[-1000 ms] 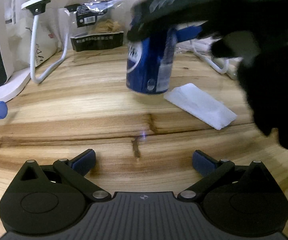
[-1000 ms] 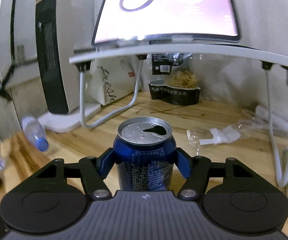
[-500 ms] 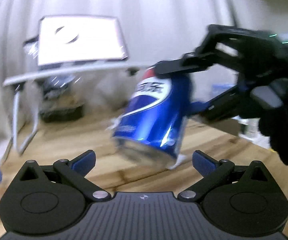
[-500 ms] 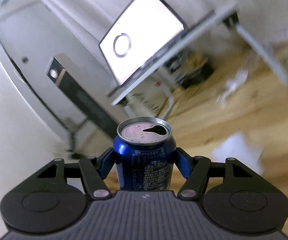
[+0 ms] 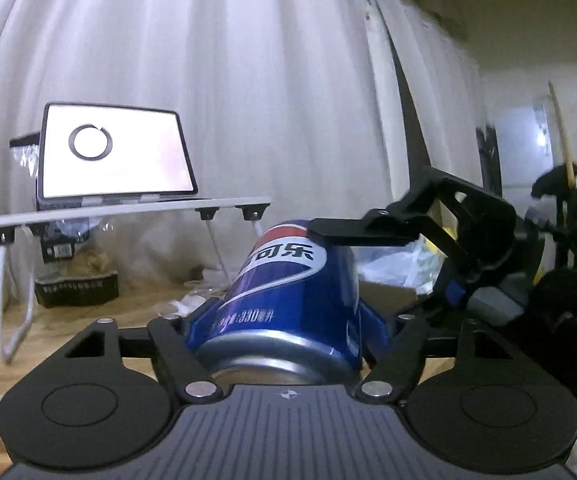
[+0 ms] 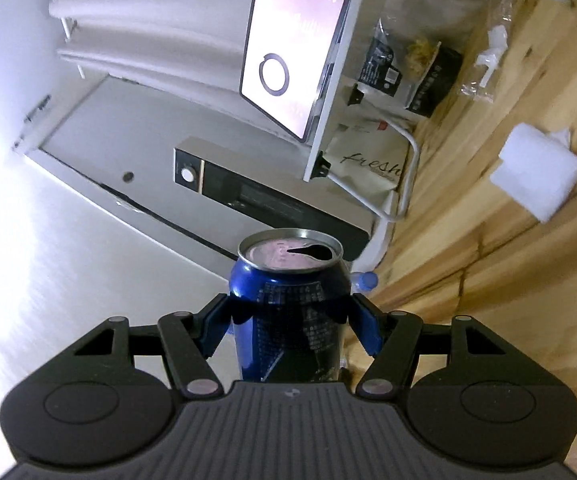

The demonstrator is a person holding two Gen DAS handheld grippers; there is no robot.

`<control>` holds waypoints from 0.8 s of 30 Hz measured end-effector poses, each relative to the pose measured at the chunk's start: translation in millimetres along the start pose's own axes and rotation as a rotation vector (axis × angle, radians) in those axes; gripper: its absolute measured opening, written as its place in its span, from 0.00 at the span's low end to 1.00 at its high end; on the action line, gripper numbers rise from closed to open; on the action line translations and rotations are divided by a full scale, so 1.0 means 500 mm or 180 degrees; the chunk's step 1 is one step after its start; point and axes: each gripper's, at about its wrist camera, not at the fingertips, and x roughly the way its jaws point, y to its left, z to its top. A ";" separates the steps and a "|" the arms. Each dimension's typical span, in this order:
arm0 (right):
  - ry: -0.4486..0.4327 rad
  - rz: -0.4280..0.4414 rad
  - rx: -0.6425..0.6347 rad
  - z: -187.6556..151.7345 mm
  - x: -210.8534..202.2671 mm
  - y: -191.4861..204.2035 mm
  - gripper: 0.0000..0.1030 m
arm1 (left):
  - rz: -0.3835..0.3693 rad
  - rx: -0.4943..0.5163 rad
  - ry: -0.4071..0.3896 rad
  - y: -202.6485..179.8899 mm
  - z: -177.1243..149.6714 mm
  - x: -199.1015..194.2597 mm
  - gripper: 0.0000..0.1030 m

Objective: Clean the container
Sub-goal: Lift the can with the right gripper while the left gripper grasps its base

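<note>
A blue Pepsi can hangs in the air, tilted, its base toward the left wrist camera. My left gripper has closed around its lower part, blue pads against both sides. My right gripper is shut on the same can, whose open silver top faces away from it; that gripper also shows in the left wrist view, holding the can's far end. A folded white cloth lies on the wooden table.
A white laptop stand with a lit tablet stands at the back. A snack bag sits under it. A water bottle with a blue cap lies on the table. White curtains hang behind.
The right gripper lifted the can off the table and tipped it sideways. The left gripper rose to meet it and closed on its lower end.
</note>
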 end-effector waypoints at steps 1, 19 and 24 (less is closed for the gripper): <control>-0.0006 -0.0003 0.0022 -0.001 -0.004 -0.002 0.66 | 0.0029 0.0046 0.0011 -0.006 0.001 0.000 0.68; -0.0368 0.0201 0.0157 -0.023 -0.014 -0.015 0.68 | 0.0091 -0.0149 -0.0419 -0.051 0.026 -0.033 0.99; -0.0410 0.0470 0.0261 -0.035 -0.003 -0.033 0.68 | -0.0014 -0.0339 -0.0282 -0.044 0.034 -0.030 0.66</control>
